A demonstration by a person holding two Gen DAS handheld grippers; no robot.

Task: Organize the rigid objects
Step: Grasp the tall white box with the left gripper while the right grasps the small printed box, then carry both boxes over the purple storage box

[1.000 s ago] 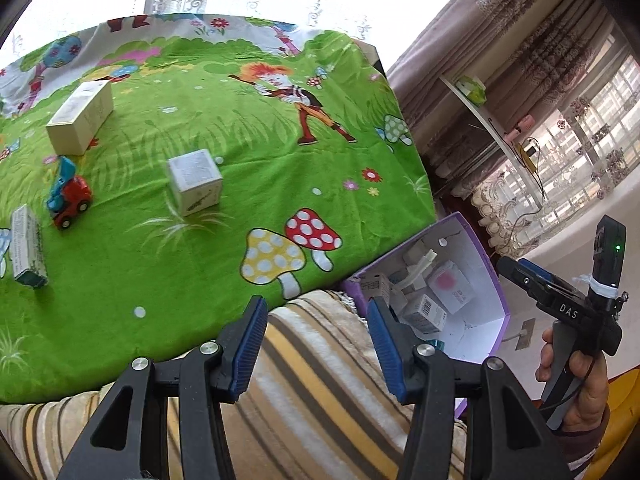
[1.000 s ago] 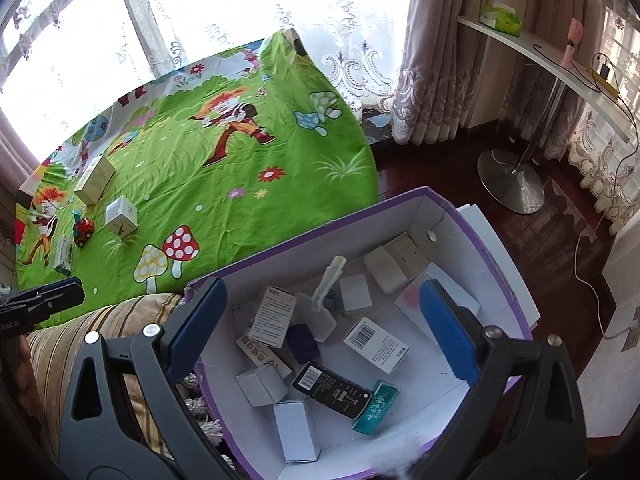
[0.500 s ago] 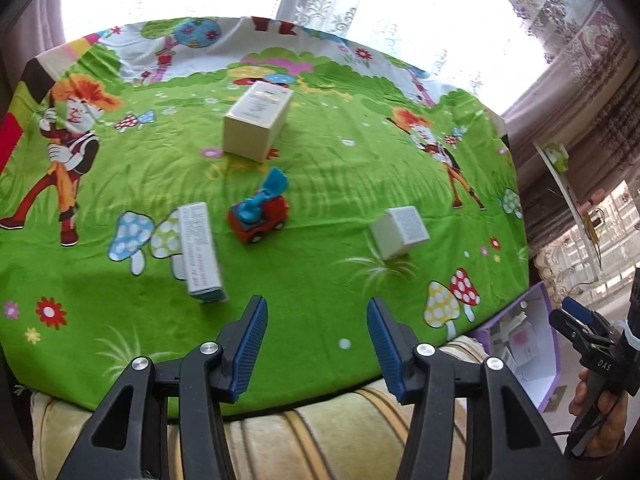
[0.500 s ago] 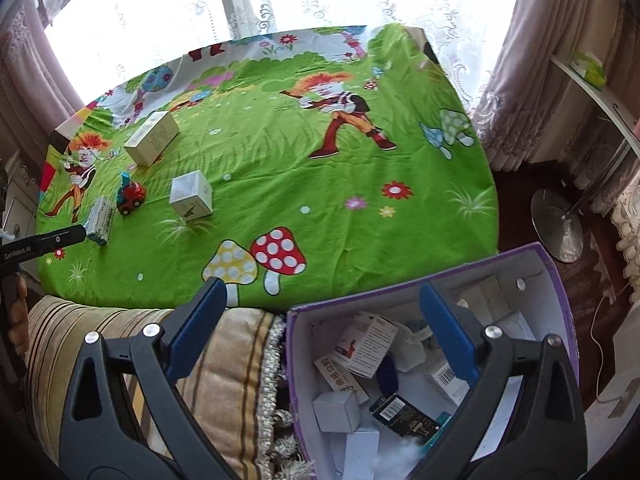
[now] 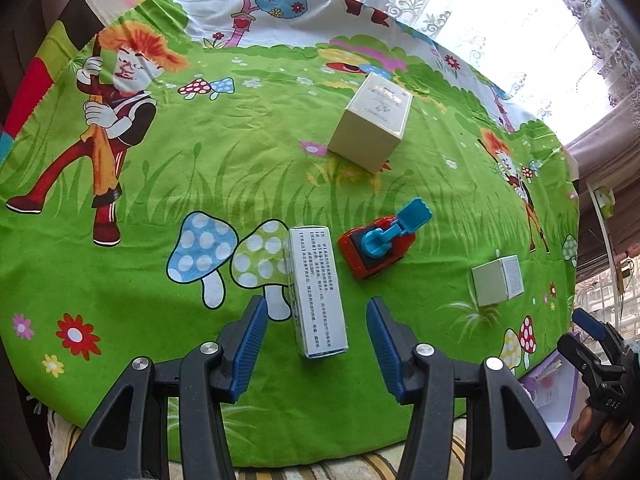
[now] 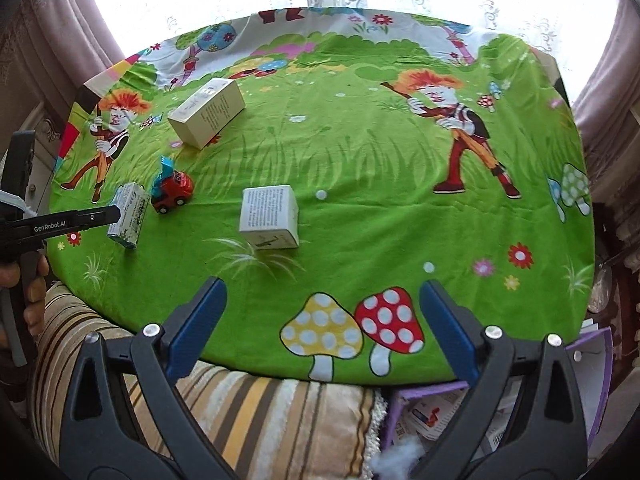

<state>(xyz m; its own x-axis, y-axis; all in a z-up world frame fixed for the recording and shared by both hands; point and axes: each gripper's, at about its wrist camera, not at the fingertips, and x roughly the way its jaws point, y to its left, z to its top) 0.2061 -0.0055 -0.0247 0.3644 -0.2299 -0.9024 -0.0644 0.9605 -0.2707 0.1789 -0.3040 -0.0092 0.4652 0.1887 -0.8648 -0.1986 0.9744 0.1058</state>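
Note:
Four items lie on the green cartoon cloth (image 5: 240, 168): a long white printed box (image 5: 316, 288), a red and blue toy truck (image 5: 380, 240), a large cream box (image 5: 370, 122) and a small white cube box (image 5: 496, 280). My left gripper (image 5: 316, 344) is open just above the long box's near end, which lies between its blue pads without touching them. My right gripper (image 6: 320, 328) is open and empty over the cloth's near edge; the cube box (image 6: 270, 218) lies ahead of it. In the right wrist view the long box (image 6: 128, 216), the truck (image 6: 172, 192) and the cream box (image 6: 208, 112) sit at left.
A purple bin (image 6: 520, 412) holding several small boxes stands below the table's right edge, also visible as the bin (image 5: 556, 388) in the left wrist view. A striped cushion (image 6: 248, 420) lies along the near edge. Curtains and bright windows ring the table.
Both grippers swung left from the purple bin to the table. The left one has come down over the long white box; the right one has left the bin and faces the cube box.

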